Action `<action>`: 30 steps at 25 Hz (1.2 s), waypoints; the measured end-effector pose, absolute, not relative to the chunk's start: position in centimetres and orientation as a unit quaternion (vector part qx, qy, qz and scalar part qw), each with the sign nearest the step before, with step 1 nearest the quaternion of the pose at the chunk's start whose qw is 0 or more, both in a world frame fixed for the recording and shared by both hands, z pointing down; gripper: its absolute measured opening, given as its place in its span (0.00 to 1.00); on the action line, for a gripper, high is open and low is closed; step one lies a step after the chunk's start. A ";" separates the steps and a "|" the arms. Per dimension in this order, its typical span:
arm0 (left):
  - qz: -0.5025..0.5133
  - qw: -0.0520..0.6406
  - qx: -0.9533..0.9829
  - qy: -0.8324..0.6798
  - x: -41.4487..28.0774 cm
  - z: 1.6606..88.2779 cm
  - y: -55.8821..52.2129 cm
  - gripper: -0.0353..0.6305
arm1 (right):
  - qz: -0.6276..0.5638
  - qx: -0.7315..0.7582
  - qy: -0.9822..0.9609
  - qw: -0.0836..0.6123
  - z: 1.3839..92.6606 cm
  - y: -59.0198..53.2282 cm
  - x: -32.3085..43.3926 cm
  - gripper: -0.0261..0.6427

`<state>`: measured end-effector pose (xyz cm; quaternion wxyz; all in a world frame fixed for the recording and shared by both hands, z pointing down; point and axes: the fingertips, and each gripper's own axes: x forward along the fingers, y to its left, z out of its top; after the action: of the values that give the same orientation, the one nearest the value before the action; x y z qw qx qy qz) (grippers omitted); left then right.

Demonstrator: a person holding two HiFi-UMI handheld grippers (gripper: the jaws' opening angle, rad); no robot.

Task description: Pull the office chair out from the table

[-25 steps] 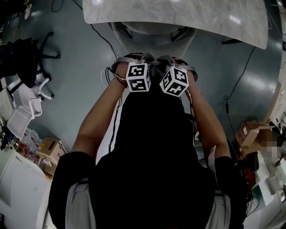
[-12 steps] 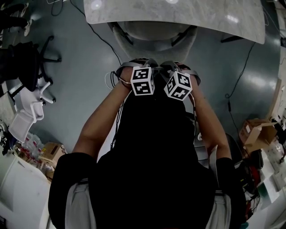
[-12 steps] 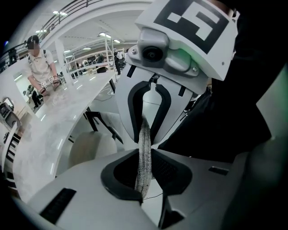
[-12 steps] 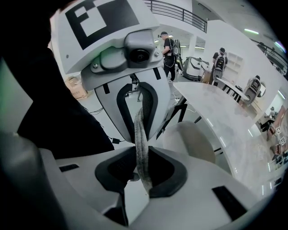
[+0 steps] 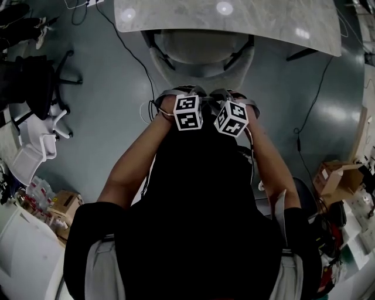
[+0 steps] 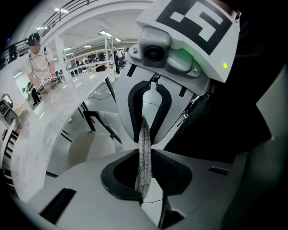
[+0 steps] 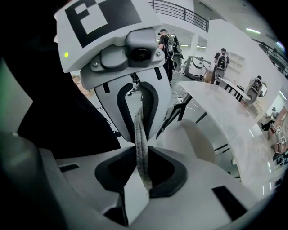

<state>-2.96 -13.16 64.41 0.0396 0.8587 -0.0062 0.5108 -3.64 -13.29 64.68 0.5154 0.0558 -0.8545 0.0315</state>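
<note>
The office chair's pale seat (image 5: pixel 202 50) pokes out from under the marble table (image 5: pixel 234 17) at the top of the head view. Both grippers grip the top edge of its backrest, side by side. My left gripper (image 5: pixel 186 98) sits under its marker cube, my right gripper (image 5: pixel 225 99) beside it. In the left gripper view the left gripper (image 6: pixel 145 177) is shut on a thin grey mesh edge (image 6: pixel 144 148), with the right gripper (image 6: pixel 150 112) facing it on the same edge. The right gripper view shows my right gripper (image 7: pixel 143 168) clamped on that edge (image 7: pixel 140 134).
A black office chair (image 5: pixel 35 82) and a white chair (image 5: pixel 35 146) stand at the left. Cardboard boxes sit at the lower left (image 5: pixel 64 202) and at the right (image 5: pixel 337 179). Cables (image 5: pixel 132 53) run over the grey floor. A person (image 6: pixel 40 63) stands behind the table.
The table has slid toward the top of the head view and more of the chair's seat shows from under it. Both grippers have come back with the backrest, still clamped.
</note>
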 end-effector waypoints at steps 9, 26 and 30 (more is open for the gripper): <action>0.514 0.045 0.856 -0.018 -1.9 64.5 -9.5 0.16 | 0.025 0.050 -0.859 0.509 64.7 -9.5 -2.5 0.17; 0.517 0.057 0.854 -0.014 -1.7 64.6 -1.1 0.16 | 0.029 0.042 -0.861 0.506 65.0 -1.0 -2.2 0.16; 0.521 0.048 0.852 -0.004 -1.9 64.5 0.7 0.16 | 0.036 0.050 -0.858 0.509 64.8 0.9 -2.3 0.16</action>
<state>-1.85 0.67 64.53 0.0479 0.8522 -0.0038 0.5209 -2.30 0.89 64.79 0.5094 0.0497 -0.8584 0.0355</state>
